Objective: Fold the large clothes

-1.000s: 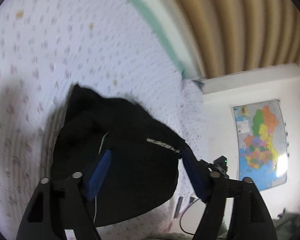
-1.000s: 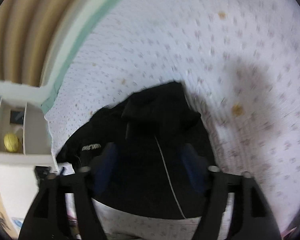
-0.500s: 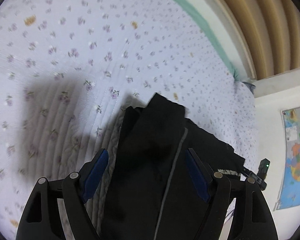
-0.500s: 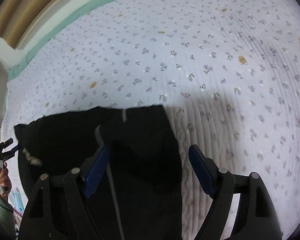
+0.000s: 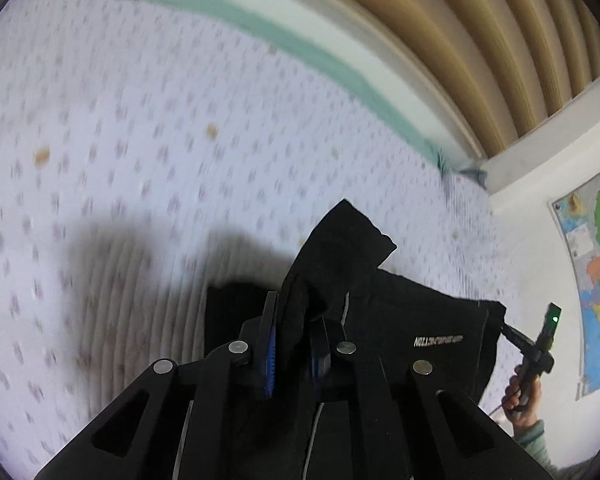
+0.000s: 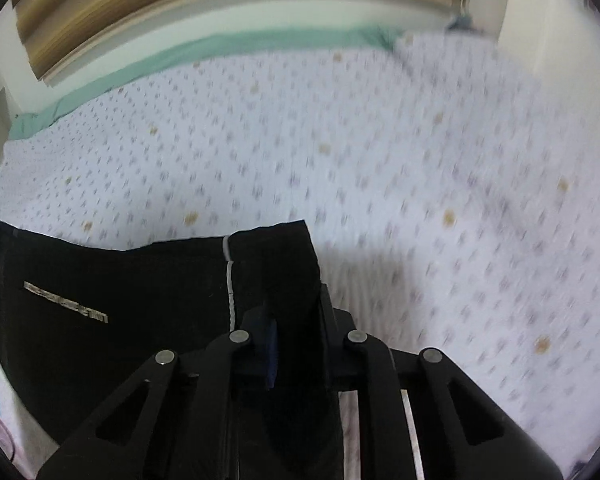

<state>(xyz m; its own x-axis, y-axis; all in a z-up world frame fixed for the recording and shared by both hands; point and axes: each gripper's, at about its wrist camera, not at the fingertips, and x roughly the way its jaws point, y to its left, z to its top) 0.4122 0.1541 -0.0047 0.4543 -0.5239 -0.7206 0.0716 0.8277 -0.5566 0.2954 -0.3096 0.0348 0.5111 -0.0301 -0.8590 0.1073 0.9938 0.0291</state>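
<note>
**Both grippers have just clamped onto the black garment**

Half a second ago each pair of jaws stood wide over the cloth; both have just been closing, and each now has a fold of fabric between its pads. The left gripper (image 5: 292, 344) pinches a bunched ridge of the black garment (image 5: 420, 320), which rises in a peak just beyond its fingertips. The right gripper (image 6: 296, 340) is clenched on the garment's end panel, beside a thin white stripe (image 6: 230, 280). This looks like the pickup for a fold: two points held, cloth ready to be lifted and carried over.

Both tools point steeply down at the bed. In the left view the person's other hand (image 5: 524, 396) shows at the garment's far edge. Beyond, the rest of the garment lies flat on the floral quilt (image 6: 380, 140), with a printed label (image 6: 66, 303) showing. Farthest off are a green sheet edge (image 5: 300, 52) and a wall map (image 5: 596, 264).
</note>
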